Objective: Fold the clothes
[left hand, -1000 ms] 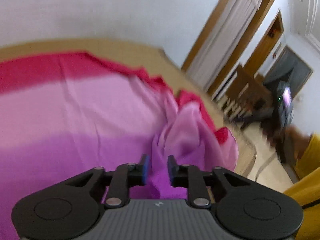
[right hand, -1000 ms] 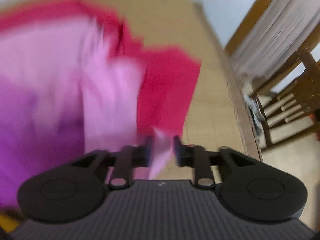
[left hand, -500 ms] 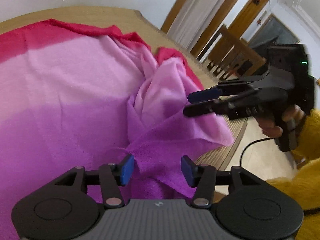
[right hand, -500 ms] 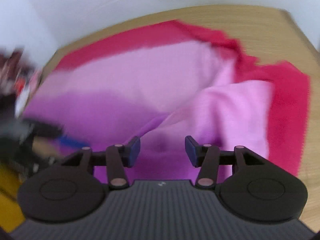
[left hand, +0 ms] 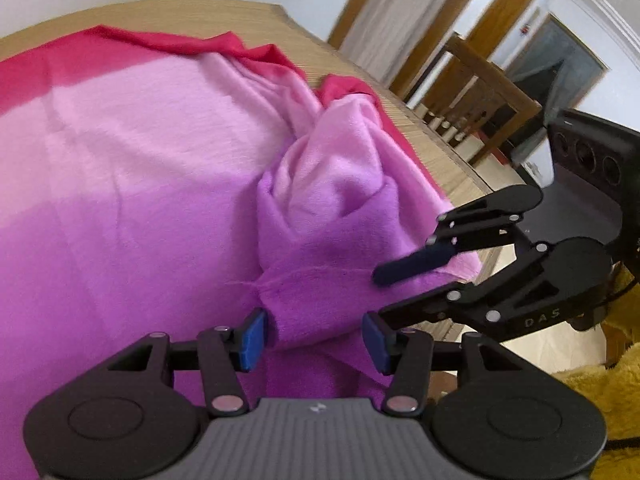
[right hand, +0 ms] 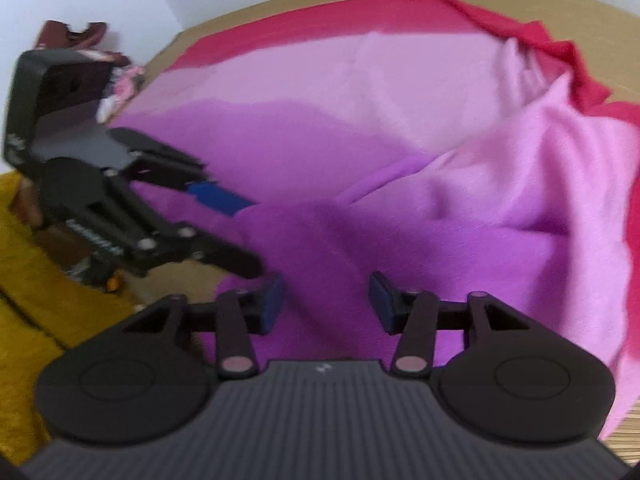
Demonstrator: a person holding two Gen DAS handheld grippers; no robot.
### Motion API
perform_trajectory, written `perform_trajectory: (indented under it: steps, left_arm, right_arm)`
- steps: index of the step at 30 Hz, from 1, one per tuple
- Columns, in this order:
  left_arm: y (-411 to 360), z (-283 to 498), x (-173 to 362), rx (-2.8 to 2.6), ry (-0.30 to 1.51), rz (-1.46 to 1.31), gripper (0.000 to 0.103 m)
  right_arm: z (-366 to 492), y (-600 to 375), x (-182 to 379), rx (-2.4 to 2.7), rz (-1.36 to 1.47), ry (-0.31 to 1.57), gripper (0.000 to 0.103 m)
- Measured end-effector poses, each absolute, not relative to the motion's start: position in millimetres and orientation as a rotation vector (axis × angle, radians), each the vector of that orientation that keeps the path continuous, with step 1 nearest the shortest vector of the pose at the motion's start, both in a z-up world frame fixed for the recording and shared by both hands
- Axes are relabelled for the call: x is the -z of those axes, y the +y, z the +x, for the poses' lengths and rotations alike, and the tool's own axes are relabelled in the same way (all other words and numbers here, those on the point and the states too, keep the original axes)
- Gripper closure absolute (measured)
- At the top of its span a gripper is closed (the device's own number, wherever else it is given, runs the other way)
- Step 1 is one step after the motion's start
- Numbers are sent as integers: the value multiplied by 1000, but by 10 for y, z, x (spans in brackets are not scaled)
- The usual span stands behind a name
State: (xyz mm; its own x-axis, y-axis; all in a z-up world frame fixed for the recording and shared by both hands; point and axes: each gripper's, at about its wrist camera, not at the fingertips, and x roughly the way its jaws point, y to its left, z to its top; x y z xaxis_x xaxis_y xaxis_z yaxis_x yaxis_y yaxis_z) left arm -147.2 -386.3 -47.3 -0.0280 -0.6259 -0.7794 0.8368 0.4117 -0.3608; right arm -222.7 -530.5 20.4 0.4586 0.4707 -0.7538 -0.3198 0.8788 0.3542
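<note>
A soft cloth (left hand: 132, 168), shaded from purple through pink to a red border, lies spread on a wooden table (left hand: 248, 12). Its right part is bunched into a heap (left hand: 340, 168). My left gripper (left hand: 315, 338) is open at the near edge, and a purple fold (left hand: 316, 312) lies loosely between its blue pads. My right gripper (left hand: 378, 296) comes in from the right over the cloth's corner (left hand: 460, 268). Its jaws are closing with purple cloth (right hand: 326, 264) between them, and the pads are not pressing on it. The right wrist view shows the left gripper (right hand: 254, 236) at the left.
The table's right edge (left hand: 452, 168) runs close behind the heap. Wooden chairs (left hand: 480, 92) and doorways stand beyond it. A yellow fuzzy sleeve (left hand: 592, 392) of the person shows at the lower right. Small dark and patterned items (right hand: 116, 76) sit past the table's far left.
My left jaws opened off the purple fold and sank toward the cloth. The right gripper swung round to face the cloth beside the left one, and its jaws narrowed.
</note>
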Motion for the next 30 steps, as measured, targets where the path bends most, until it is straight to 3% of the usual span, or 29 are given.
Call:
perform_trajectory:
  steps: [1, 2, 10, 12, 13, 14, 15, 17, 19, 22, 28, 30]
  left_arm:
    - [-3881, -1493, 455, 1200, 1065, 255, 49]
    - [-3888, -1515, 440, 1212, 1054, 266, 49]
    - [-4062, -1506, 510, 1286, 1050, 258, 50]
    - [-4113, -1464, 571, 1286, 1070, 243, 64]
    - [-4129, -1455, 594, 1287, 1079, 241, 89]
    - [-4126, -1463, 591, 1298, 1080, 239, 98]
    - [-4120, -1472, 582, 1307, 1076, 237, 98]
    - [-4071, -1510, 479, 1320, 1037, 229, 99]
    - [-4022, -1542, 356, 1346, 1012, 214, 99]
    - [-4017, -1578, 243, 1351, 992, 225, 99]
    - [-4020, -1537, 221, 1311, 1001, 217, 99]
    - [-3997, -1509, 206, 1297, 999, 205, 99]
  right_arm:
    - [-2249, -5293, -212, -517, 176, 975, 84]
    - [-2277, -5278, -231, -539, 172, 968, 87]
    - [-2445, -5210, -296, -554, 167, 967, 89]
    - [-2454, -5261, -321, -518, 177, 968, 88]
    - [-2458, -5309, -350, -496, 175, 960, 88]
    - [-2458, -5399, -404, -445, 172, 939, 88]
    - [-2446, -5510, -460, -378, 174, 912, 87]
    - [-2382, -5748, -553, -212, 190, 852, 66]
    - [-2242, -5983, -579, -15, 204, 784, 54]
    - [-1962, -6267, -508, 241, 172, 700, 53]
    - [-1411, -6566, -173, 352, 120, 790, 55]
    - [-1322, -6659, -77, 359, 170, 821, 67]
